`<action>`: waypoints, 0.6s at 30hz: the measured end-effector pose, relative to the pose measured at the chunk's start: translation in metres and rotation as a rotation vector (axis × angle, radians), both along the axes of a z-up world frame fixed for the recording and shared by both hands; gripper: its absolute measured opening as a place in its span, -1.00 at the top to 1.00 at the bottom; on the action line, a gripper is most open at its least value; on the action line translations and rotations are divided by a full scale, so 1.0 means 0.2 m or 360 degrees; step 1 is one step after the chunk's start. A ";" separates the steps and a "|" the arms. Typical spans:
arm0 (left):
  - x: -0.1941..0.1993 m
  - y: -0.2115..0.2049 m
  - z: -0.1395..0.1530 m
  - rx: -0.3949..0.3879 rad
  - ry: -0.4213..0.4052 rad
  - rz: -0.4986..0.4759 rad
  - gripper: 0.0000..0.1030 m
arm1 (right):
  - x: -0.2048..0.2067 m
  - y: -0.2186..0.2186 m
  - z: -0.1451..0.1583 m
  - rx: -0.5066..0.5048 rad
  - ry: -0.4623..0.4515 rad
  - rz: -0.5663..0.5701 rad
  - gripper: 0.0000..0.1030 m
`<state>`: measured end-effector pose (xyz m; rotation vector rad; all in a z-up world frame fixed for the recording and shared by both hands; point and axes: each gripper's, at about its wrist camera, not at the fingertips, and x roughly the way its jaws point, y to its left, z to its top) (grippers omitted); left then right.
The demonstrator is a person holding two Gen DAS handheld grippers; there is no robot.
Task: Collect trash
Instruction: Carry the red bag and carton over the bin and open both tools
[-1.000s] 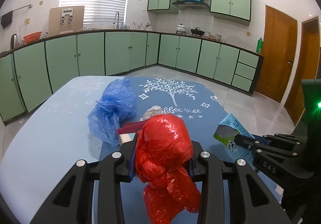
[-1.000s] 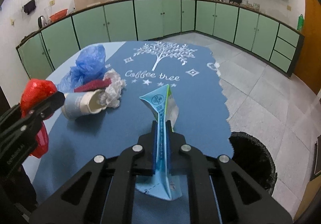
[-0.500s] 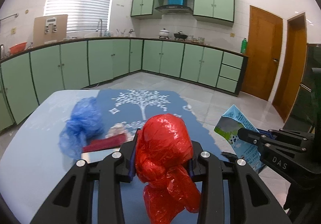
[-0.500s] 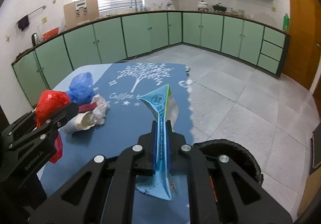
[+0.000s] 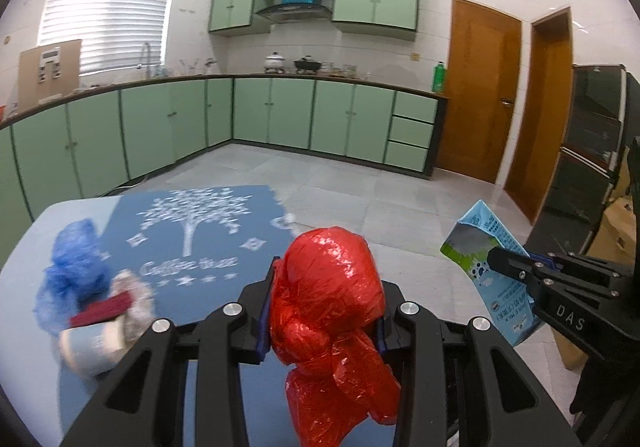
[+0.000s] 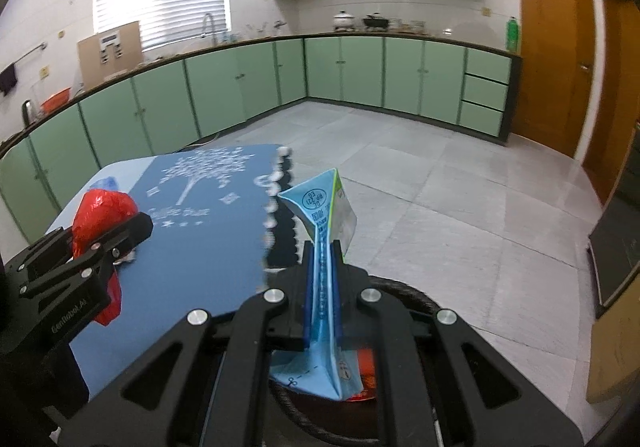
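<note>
- The left gripper [image 5: 324, 311] is closed on a crumpled red plastic bag [image 5: 328, 287], which bulges above the fingers and hangs down below them
- The right gripper [image 6: 322, 287] is clamped tight on a flattened blue milk carton [image 6: 322, 247], held edge-on between the pads with its gabled top pointing away from the gripper
- Directly beneath the right gripper a black trash bin [image 6: 416, 297] is seen, its rim curving under the fingers; something red lies inside it, below the carton's lower end
- To the left of the left gripper, on the blue tablecloth [image 5: 208, 247], a blue plastic bag [image 5: 72, 267], a dark red wrapper [image 5: 102, 311], crumpled white paper [image 5: 138, 291] and a paper cup [image 5: 90, 343] on its side are grouped close together, blurred
- The carton is seen to the right of the left gripper, out past the table edge and above the tiled floor [image 5: 360, 195]
</note>
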<state>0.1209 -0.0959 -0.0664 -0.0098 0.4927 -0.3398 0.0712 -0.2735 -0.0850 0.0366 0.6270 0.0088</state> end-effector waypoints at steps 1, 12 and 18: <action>0.01 -0.03 0.00 -0.0002 -0.0003 -0.0020 0.29 | 0.00 -0.03 -0.01 0.0000 0.0003 -0.0019 0.87; 0.14 -0.43 -0.08 -0.0023 0.0040 -0.0224 0.29 | 0.04 -0.35 -0.18 -0.0004 0.0098 -0.0168 0.87; 0.23 -0.55 -0.19 -0.0011 0.0102 -0.0270 0.29 | 0.11 -0.46 -0.31 0.0019 0.0170 -0.0192 0.86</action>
